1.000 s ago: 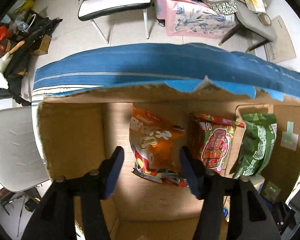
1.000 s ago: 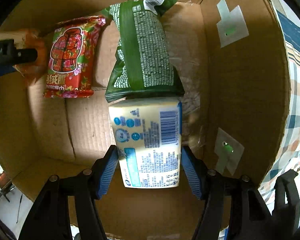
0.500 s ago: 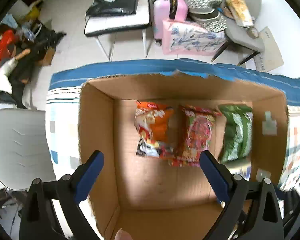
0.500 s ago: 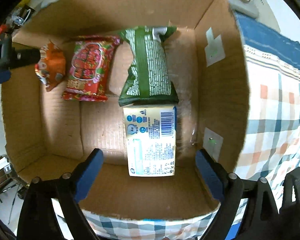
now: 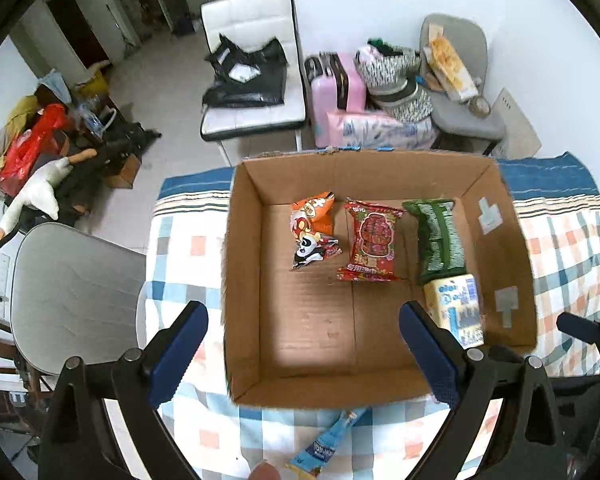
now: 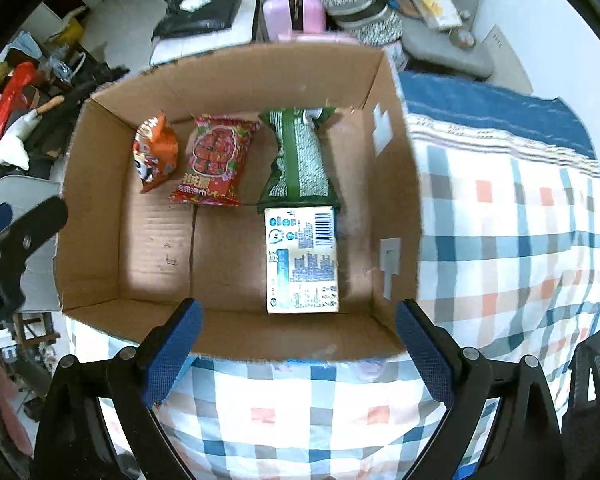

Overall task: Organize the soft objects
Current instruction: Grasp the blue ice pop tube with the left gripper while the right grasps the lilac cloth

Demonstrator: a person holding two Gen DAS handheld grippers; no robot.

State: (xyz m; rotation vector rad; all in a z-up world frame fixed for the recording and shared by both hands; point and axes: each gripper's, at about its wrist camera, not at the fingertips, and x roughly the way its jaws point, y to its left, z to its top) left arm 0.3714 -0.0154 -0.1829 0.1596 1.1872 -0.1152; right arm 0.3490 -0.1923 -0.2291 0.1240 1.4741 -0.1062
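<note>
An open cardboard box (image 5: 244,264) (image 6: 392,184) stands on a checked cloth. Inside lie an orange snack bag (image 5: 312,232) (image 6: 154,154), a red snack bag (image 5: 372,240) (image 6: 214,160), a green snack bag (image 5: 438,236) (image 6: 300,160) and a pale yellow tissue pack (image 5: 458,310) (image 6: 302,260). My left gripper (image 5: 302,344) is open and empty, above the box's near left part. My right gripper (image 6: 296,354) is open and empty, above the box's near wall. The left gripper also shows at the left edge of the right wrist view (image 6: 4,220).
A blue-and-yellow packet (image 5: 328,440) lies on the cloth in front of the box. A grey chair (image 5: 68,292) stands left of the table. A white chair (image 5: 256,92), a pink suitcase (image 5: 336,96) and a grey chair with bags (image 5: 456,92) stand behind.
Both grippers opened wide, let go of the orange bag and the tissue pack, and pulled up and back out of the box. Both items now lie inside.
</note>
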